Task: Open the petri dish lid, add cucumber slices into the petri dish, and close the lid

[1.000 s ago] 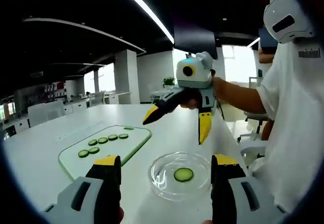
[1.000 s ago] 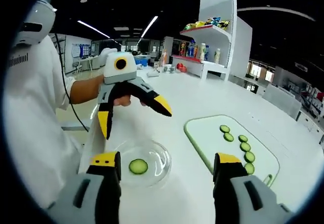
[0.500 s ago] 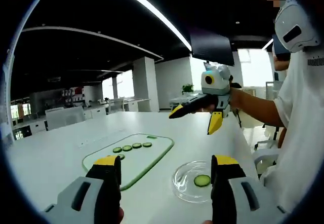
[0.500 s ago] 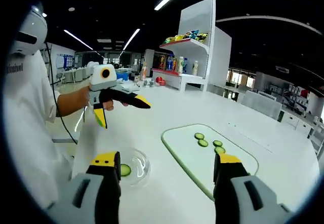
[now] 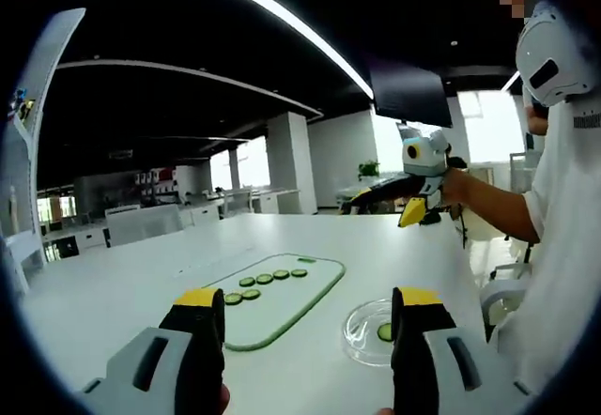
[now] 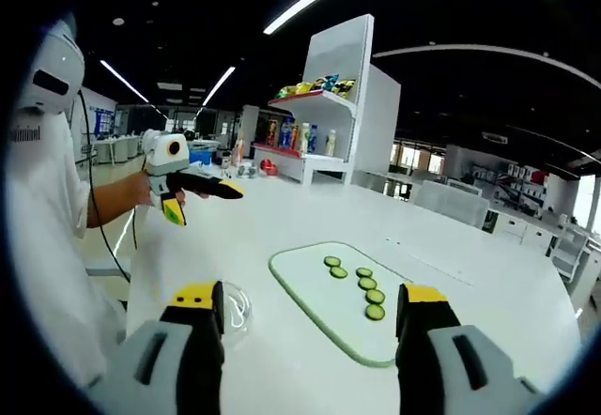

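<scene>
A clear petri dish (image 5: 374,331) lies uncovered on the white table (image 5: 113,293) with one cucumber slice (image 5: 385,331) in it. To its left is a green-rimmed cutting board (image 5: 282,304) carrying a row of several cucumber slices (image 5: 265,281). My left gripper (image 5: 305,298) is open and empty, well back from the dish. My right gripper (image 5: 406,201) hangs open above the far table side, held by a hand. In the right gripper view, the right gripper (image 6: 310,295) is open, and its left jaw half hides the dish (image 6: 236,311). The board (image 6: 324,304) and slices (image 6: 362,284) lie ahead, and the left gripper (image 6: 199,199) is open at far left.
A person in a white shirt (image 6: 42,246) stands at the table's edge beside the dish. A white shelf unit (image 6: 329,115) with snacks and bottles stands beyond the table. Desks and chairs (image 5: 141,222) line the room's far side.
Both grippers have drawn back and apart from the dish, so dish and board look smaller and farther. The dish, its slice and the board have stayed put. Both grippers remain open.
</scene>
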`<action>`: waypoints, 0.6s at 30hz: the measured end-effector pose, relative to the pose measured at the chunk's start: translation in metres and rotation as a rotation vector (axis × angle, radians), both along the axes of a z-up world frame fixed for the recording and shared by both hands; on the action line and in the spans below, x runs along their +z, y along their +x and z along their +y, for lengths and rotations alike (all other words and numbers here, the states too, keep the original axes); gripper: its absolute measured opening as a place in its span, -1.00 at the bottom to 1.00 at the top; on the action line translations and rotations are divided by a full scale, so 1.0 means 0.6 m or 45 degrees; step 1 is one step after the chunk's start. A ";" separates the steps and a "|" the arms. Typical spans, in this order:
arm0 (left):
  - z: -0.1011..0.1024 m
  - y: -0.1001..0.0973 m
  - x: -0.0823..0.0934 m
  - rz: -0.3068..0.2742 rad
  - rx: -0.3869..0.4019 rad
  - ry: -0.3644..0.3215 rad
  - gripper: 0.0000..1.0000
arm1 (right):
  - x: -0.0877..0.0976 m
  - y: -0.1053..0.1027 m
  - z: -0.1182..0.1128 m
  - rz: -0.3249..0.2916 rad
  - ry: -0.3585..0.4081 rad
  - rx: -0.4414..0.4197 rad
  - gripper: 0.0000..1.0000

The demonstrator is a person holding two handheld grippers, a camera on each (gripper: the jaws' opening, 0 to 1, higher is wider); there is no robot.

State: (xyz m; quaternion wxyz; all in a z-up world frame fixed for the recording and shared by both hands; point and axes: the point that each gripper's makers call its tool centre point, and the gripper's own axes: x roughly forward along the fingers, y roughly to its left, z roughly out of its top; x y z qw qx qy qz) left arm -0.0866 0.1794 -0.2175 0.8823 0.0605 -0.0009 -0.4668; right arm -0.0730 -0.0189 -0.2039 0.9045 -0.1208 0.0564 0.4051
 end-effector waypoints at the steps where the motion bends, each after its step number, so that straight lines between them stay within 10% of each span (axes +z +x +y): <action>1: 0.004 0.001 0.003 -0.005 0.013 -0.004 0.44 | 0.004 0.000 -0.004 -0.009 0.002 -0.012 0.48; 18: 0.082 0.008 0.028 -0.069 0.203 -0.020 0.44 | 0.046 -0.014 -0.110 -0.105 0.075 -0.229 0.48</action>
